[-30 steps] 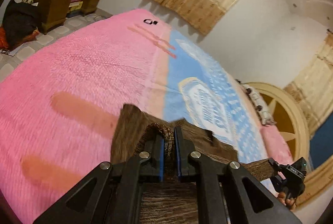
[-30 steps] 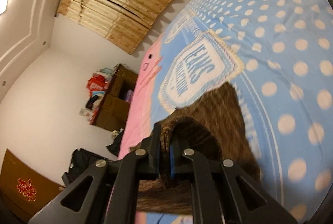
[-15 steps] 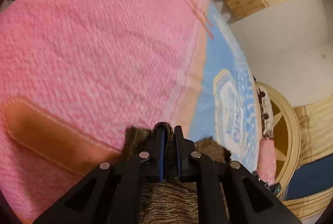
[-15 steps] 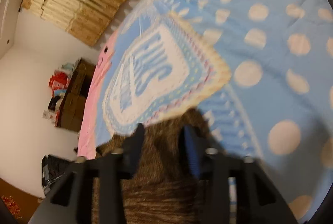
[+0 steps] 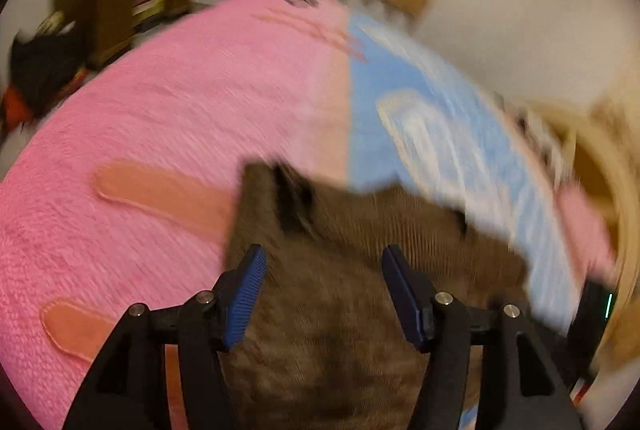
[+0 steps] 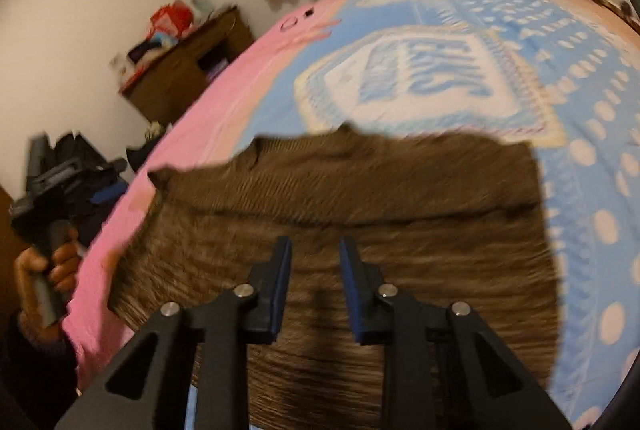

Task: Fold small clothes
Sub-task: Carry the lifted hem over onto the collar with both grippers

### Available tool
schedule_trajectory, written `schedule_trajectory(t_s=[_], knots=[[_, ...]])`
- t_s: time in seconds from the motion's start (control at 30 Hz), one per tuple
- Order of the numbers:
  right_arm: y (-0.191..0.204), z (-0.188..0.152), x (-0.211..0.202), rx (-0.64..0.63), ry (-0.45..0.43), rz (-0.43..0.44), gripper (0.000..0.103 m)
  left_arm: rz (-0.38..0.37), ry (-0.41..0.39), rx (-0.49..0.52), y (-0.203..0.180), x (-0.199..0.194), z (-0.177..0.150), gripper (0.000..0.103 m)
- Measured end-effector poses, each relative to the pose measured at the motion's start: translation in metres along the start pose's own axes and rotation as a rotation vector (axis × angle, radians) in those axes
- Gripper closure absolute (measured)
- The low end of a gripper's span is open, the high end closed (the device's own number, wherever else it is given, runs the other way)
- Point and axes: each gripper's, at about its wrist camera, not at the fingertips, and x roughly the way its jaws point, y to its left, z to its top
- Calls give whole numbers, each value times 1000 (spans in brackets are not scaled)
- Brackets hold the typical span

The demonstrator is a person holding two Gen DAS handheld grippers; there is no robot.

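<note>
Brown ribbed knit garment (image 6: 360, 198), a small piece of clothing, lies spread on a bed covered by a fuzzy pink blanket (image 5: 140, 134) on the left and a blue polka-dot blanket with a white badge print (image 6: 580, 158) on the right. The garment straddles the seam between the two, with one fold already laid across its far part.

The left gripper (image 5: 322, 290), black with blue ribbed pads, hovers above the garment's left portion; its jaws are opening and nothing is caught between them. The right gripper (image 6: 314, 280) hangs over the middle of the garment; its jaws are closing, with cloth below them but none pinched.

Likely risks: the closing right jaws could snag only the top layer and drag the fold open, since the knit looks loose and stretchy. The plush blankets may grip the fabric, so a pull could bunch it rather than slide it.

Hard to make out: both views are smeared by motion, so edges, sleeves and neckline are uncertain. The garment's near edge is hidden behind the gripper frames. A hand (image 6: 48, 266) holding the left tool shows at the far left of the right view.
</note>
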Motion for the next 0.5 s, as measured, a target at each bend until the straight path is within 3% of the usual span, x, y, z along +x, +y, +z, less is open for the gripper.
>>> schedule_trajectory(t_s=[0.1, 0.23, 0.4, 0.5], knots=[[0, 4, 24, -29, 77, -81, 78, 113, 51, 113, -17, 23, -7, 42], [-6, 36, 29, -24, 48, -121, 81, 162, 91, 125, -20, 50, 7, 42], [-32, 89, 35, 71, -72, -132, 76, 124, -13, 16, 3, 51, 54, 42], [-42, 92, 26, 142, -104, -96, 76, 146, -61, -94, 27, 34, 75, 42]])
